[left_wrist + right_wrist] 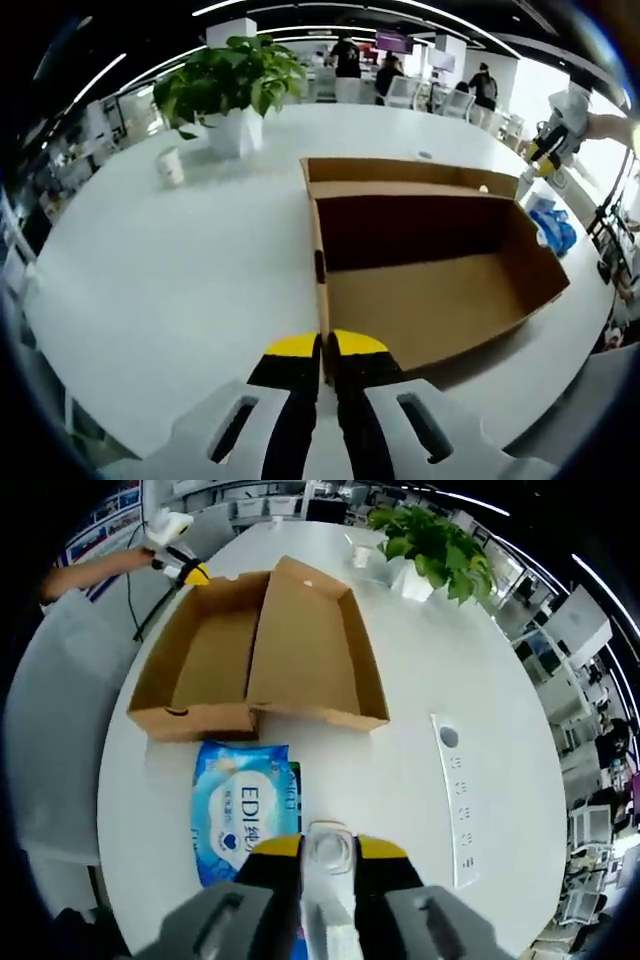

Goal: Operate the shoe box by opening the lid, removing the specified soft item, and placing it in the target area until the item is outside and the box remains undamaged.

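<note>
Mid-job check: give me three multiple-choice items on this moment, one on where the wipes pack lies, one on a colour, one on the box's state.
1. Where does the blue wipes pack lie?
A. inside the box
B. on the white table beside the box
C. on the plant pot

2. What colour are the tips of the left gripper?
A. yellow
B. red
C. green

3. What state is the cardboard shoe box in?
A. lid closed
B. crushed flat
C. lid open, inside empty

Answers:
1. B: in the right gripper view the pack lies flat on the table, just outside the box's near wall.
2. A: in the left gripper view both jaw tips are yellow, closed on the box's wall edge.
3. C: both views show the lid folded back and bare cardboard inside.
</note>
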### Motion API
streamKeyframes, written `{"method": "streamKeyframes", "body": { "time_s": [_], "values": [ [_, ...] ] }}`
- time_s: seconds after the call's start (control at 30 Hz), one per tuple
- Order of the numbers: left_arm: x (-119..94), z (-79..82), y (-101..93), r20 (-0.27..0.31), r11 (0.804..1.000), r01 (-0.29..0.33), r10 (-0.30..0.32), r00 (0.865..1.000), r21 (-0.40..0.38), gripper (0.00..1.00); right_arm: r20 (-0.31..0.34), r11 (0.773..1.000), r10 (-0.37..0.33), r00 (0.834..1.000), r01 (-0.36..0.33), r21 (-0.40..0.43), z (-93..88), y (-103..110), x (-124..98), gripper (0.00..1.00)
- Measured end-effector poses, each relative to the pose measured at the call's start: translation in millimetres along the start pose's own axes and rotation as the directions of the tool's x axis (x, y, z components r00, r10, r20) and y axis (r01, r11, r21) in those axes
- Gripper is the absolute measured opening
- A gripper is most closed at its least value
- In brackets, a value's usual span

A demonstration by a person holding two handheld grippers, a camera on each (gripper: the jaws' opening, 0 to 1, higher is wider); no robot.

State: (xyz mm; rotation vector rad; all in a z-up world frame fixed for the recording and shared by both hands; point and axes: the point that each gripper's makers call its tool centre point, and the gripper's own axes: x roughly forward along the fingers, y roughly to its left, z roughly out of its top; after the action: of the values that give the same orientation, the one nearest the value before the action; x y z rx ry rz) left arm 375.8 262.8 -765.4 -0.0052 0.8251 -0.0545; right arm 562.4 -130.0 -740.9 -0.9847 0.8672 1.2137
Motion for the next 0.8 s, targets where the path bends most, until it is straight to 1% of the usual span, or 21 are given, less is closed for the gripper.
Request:
{"method": "streamKeyframes", "body": {
  "time_s": [0.2,0.3,0.4,0.5,0.63,0.8],
  "values": [
    [2.2,0.7,1.2,-0.002,1.0,0.0,0.0,1.0,0.002,0.02,-0.025,1.0,0.017,1.0,-0.018,-0.015,-0.6,-3.4,2.3,0.14],
    [3.7,0.8,2.7,-0.003,1.0,-0.002,0.002,1.0,0.012,0.02,-0.032,0.999,0.029,0.999,-0.03,-0.024,0.8,-1.8,3.8,0.14],
    [3.8,0.3,2.8,-0.001,1.0,0.0,0.0,1.0,0.005,0.02,-0.048,0.998,0.036,0.998,-0.038,-0.044,-0.2,-1.0,6.6,0.14],
    [5.1,-0.5,2.9,0.0,1.0,0.001,-0.001,1.0,0.003,0.02,-0.059,0.997,0.058,0.997,-0.061,-0.049,-1.4,3.1,10.0,0.15],
    [8.8,-2.7,3.2,-0.014,1.0,-0.001,0.001,1.0,0.01,0.03,-0.047,0.997,0.052,0.998,-0.054,-0.047,1.3,0.2,10.3,0.15],
    [9.1,-2.8,3.1,-0.014,1.0,0.0,0.0,1.0,0.005,0.03,-0.052,0.998,0.045,0.998,-0.048,-0.051,-1.8,-3.5,10.5,0.15]
  ]
}}
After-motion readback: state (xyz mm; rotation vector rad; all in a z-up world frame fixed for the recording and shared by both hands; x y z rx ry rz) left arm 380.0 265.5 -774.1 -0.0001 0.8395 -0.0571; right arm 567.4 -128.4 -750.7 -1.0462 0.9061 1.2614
